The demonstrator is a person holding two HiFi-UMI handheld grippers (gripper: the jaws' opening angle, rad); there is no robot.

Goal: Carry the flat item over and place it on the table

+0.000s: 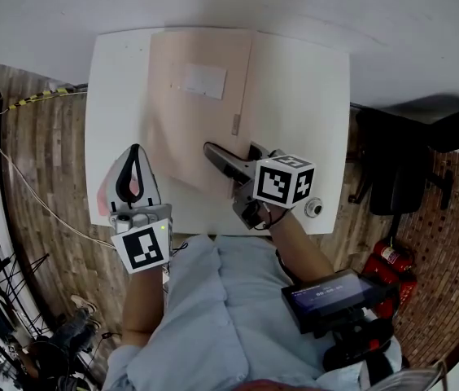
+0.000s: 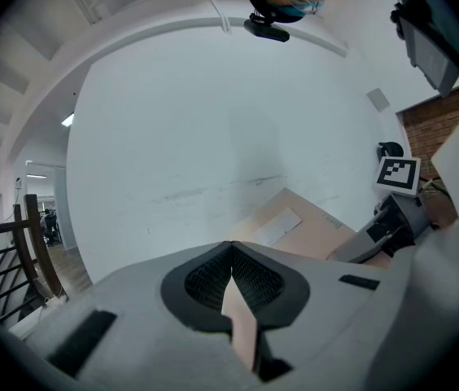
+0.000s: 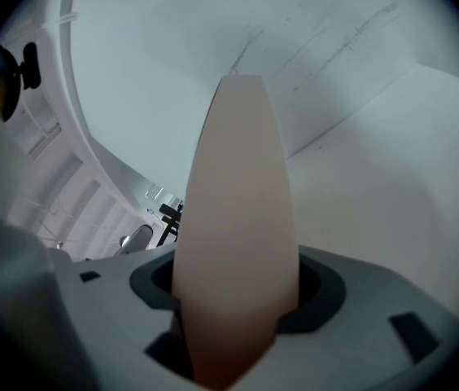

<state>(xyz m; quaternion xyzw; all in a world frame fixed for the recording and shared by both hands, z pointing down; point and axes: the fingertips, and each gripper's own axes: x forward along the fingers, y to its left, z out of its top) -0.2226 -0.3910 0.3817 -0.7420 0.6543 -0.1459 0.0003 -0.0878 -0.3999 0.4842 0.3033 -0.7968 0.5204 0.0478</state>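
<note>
**Left gripper** (image 2: pixel 231 249): the jaws are pressed together on a thin edge of the pale pink sheet (image 1: pixel 198 125). Its own view shows that edge running down between the ribbed pads.

**Right gripper** (image 1: pixel 213 153): the jaws are pinching the same sheet, which rises between them as a broad tongue in its own view.

**Holds:** both are on the side of the sheet nearest the person. The left one is at the near left corner and the right one is at the near right edge.

**Sheet:** it is over the white table (image 1: pixel 303 96), with its long side running away from the person. A white label (image 1: pixel 201 80) faces up toward the far end. The near end is carried in the two grips. The far end appears to rest on or just above the tabletop, but the head view does not settle whether it touches.

**Step in hand, as judged:** lowering the sheet onto the table. The task looks close to done, with the release not yet made.

**To do the step well:**
- Bring both grippers down together so the near edge stays level and the sheet does not twist or bow.
- Let the far end settle first, then lay the rest down toward the person.
- Keep the whole sheet inside the table's edges. The left corner sits close to the left rim and should be drawn inward before release.
- Open the jaws only once the near edge rests on the top, then draw straight back so the pads do not drag the sheet.
</note>
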